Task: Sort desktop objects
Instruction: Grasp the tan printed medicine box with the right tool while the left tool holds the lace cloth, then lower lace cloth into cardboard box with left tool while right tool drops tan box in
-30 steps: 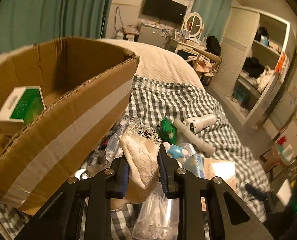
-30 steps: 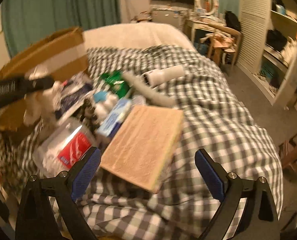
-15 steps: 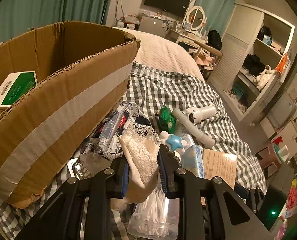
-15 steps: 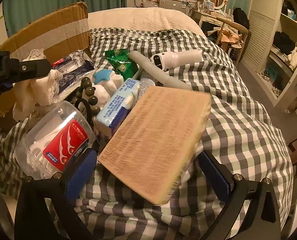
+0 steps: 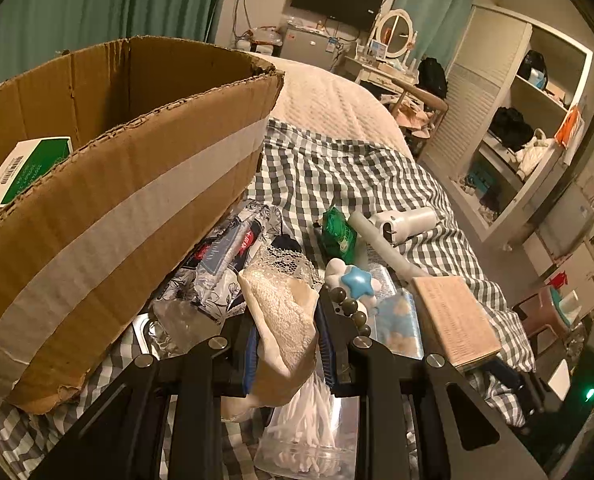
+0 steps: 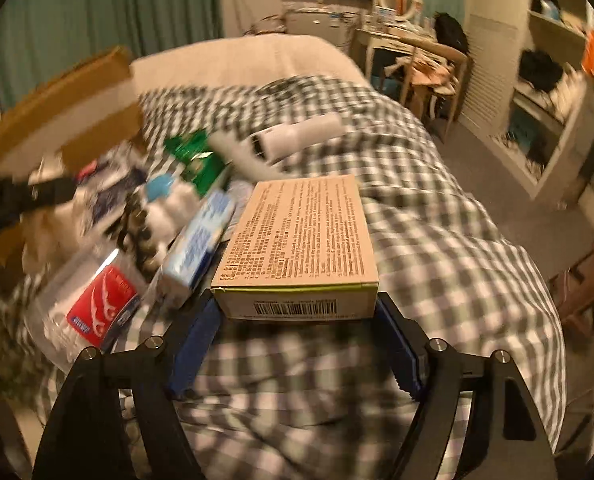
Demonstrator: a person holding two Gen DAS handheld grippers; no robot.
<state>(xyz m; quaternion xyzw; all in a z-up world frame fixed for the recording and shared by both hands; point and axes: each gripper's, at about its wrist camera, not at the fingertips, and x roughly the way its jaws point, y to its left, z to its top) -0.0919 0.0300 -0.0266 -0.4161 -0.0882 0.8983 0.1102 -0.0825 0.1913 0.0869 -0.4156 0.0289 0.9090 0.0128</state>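
Your left gripper (image 5: 285, 344) is clamped on a cream lace cloth (image 5: 283, 312), with 1 blue pad pressed against each side. The cloth stands up between the fingers and hangs below them. It is held just beside the taped front wall of the carton (image 5: 109, 216), outside it. A green-and-white box (image 5: 25, 168) lies inside the carton at its left end.

Your right gripper (image 6: 297, 344) has its 2 fingers spread wide. They flank the near, barcoded end of the tan box (image 6: 301, 232). The left wrist view confirms this box (image 5: 453, 320) lies on the checked bedspread (image 5: 337, 168). You cannot tell whether the pads touch the box sides; the right wrist view is motion-blurred.

The remaining items lie on the bedspread between the carton and the tan box:
- A clear tub of cotton swabs (image 5: 313, 412) sits directly under your left gripper. Its red label shows in the right wrist view.
- A blue tissue pack (image 6: 201, 244) lies touching the left edge of the tan box.
- A white toy with a blue star (image 5: 355, 280) sits beside a string of dark beads (image 5: 349, 308).
- A green pouch (image 5: 337, 234) lies next to a grey tube (image 5: 385, 250).
- A white cylinder (image 5: 409, 220) lies just beyond the tube.
- Floral wrapped packs (image 5: 225, 256) rest against the carton's front wall.
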